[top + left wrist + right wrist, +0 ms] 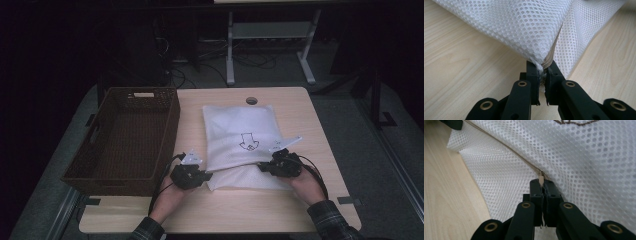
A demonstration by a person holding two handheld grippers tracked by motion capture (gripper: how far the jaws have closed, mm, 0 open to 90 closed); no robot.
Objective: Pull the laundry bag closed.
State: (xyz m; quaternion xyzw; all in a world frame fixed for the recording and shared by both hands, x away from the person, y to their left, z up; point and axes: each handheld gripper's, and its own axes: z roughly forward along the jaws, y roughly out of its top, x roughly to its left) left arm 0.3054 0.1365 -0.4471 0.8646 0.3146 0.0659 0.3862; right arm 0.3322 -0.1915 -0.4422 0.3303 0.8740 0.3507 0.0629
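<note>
**Table and its load**

Light wood-grain table [320, 165] with a round cable hole [251, 100] at the far edge. White mesh bag [239, 131] lies centre-right on it. Dark wicker basket [127, 140] sits at left, overhanging the left edge.

White mesh laundry bag [240, 135], flat on the wooden table, centre-right of the high view. Dark arrow-like drawing at its middle. Near part folded under, beige zipper seam [506, 147] running along the fold. Corner at lower left pinched and raised slightly; zipper edge at lower right likewise pinched.
</note>
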